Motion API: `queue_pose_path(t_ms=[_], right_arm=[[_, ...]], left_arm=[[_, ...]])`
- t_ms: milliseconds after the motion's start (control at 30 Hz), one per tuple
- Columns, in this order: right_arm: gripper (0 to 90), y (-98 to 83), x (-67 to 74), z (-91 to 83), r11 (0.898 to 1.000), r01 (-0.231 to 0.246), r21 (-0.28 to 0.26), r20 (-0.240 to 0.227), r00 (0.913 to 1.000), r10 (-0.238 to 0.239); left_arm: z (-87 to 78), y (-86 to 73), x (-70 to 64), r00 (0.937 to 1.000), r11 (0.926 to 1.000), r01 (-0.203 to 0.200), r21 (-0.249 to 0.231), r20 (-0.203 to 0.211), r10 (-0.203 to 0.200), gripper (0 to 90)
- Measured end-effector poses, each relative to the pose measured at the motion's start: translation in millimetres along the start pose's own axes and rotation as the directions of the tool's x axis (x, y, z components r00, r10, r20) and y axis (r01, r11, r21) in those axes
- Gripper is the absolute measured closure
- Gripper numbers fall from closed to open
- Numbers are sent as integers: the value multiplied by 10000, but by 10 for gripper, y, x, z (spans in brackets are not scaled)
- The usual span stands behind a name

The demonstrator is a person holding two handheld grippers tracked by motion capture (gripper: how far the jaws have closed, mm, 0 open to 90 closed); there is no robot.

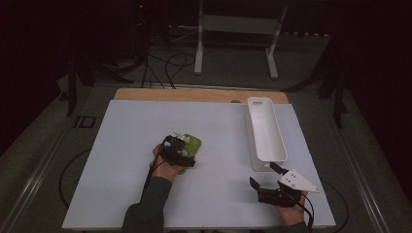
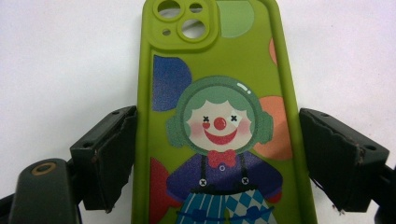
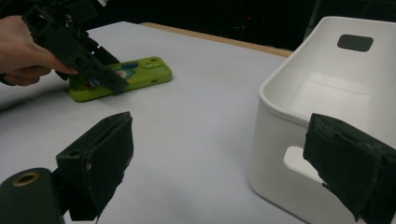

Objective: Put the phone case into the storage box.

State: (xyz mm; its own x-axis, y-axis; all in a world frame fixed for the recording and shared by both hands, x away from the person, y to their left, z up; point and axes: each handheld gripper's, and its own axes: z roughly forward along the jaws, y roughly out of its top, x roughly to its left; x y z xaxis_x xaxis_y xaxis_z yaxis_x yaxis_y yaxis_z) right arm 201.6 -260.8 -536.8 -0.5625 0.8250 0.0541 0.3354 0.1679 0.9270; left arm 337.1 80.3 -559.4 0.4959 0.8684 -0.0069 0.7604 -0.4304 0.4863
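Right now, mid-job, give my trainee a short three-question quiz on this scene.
1. True or false: the green phone case lies between the left gripper's jaws.
2. Which picture is printed on the case: A) a clown, B) a cat, C) a car?
3. What lies inside the white bin, as far as it shows?

Key:
1. True. The jaws straddle the case's long sides; one pad looks against its edge, the other stands just clear.
2. A.
3. Nothing; its visible interior is bare, and the right gripper stands open beside its near end.
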Motion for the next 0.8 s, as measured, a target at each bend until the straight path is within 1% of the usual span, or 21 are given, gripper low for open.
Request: queue_pose_path(t_ms=[167,367,433,467,767,800], right_arm=[[83,0,3,1,10000,-7,-2,-9,10000,7],[83,1,1,0,10000,-6,-21,-6,10000,6],[83,0,1,0,10000,-5,-18,-5,10000,5],[83,0,1,0,10000,-5,-18,-5,10000,5],[83,0,3,2,10000,-9,-4,-6,10000,9],[83,0,4,2,10000,-11,-2,-9,10000,11]], left_arm=[[-53,9,9,10000,9998,58,-199,-63,-59,158],[-111,22,-2,9999,9992,-34,-395,-113,30,158],[-111,22,-2,9999,9992,-34,-395,-113,30,158],[-128,25,-6,9999,9989,-41,-476,-135,35,158],[-180,35,-9,9998,9980,-116,-614,-136,108,158],[-206,43,-16,9998,9973,-177,-709,-147,167,158]])
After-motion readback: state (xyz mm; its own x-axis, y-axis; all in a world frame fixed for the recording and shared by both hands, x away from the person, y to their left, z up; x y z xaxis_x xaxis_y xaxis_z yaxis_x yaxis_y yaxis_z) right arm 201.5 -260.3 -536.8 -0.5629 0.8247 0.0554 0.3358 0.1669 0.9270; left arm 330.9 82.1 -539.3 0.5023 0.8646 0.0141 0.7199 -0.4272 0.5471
